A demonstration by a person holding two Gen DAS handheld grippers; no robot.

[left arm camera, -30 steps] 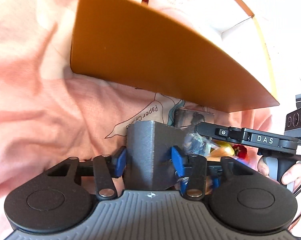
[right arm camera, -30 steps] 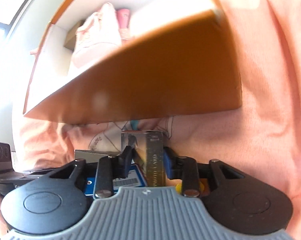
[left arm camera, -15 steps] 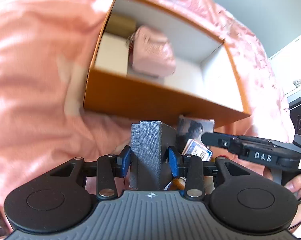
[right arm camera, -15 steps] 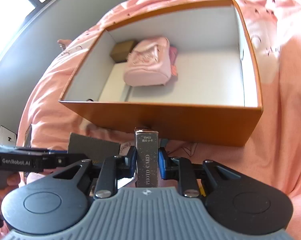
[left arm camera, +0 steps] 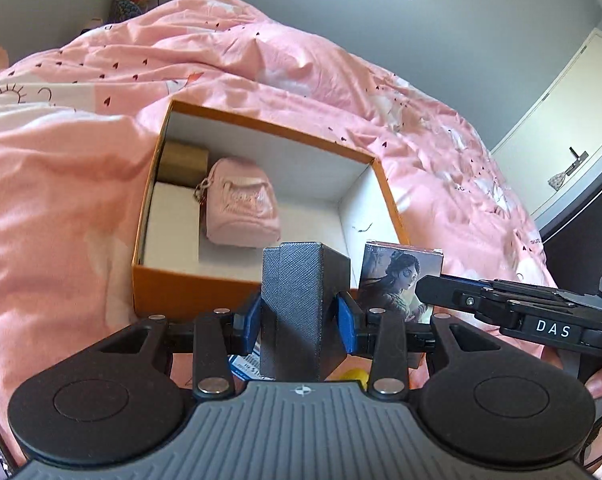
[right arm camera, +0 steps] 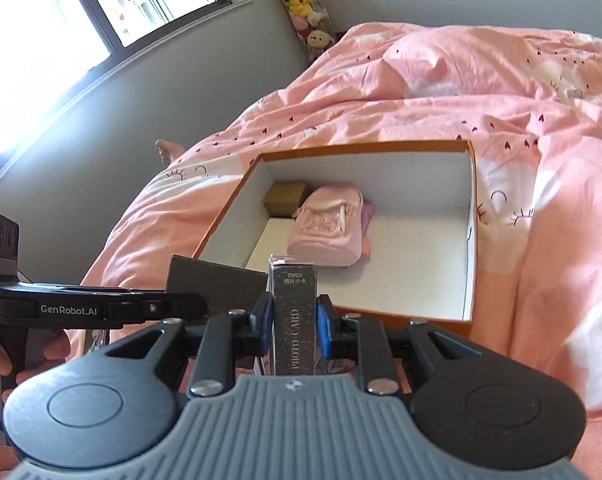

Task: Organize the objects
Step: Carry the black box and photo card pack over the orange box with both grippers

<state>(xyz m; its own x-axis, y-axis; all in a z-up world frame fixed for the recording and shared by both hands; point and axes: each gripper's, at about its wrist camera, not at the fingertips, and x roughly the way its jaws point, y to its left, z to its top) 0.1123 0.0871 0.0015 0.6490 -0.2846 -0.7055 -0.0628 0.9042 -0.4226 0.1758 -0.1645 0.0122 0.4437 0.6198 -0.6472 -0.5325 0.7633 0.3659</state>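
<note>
Orange box (left arm camera: pixel 205 292) open on pink duvet (left arm camera: pixel 61 200), at 12 o'clock from both tools; left gripper (left arm camera: pixel 299 316) clamped on upright grey case (left arm camera: pixel 297 312); right gripper (right arm camera: pixel 292 322) clamped on upright photo card pack (right arm camera: pixel 294 316); free floor space at box's 3 o'clock, nearer right.

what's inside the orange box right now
Inside the orange box sit a pink pouch, a small brown box and a white pad. The held boxes hide part of its near floor.
</note>
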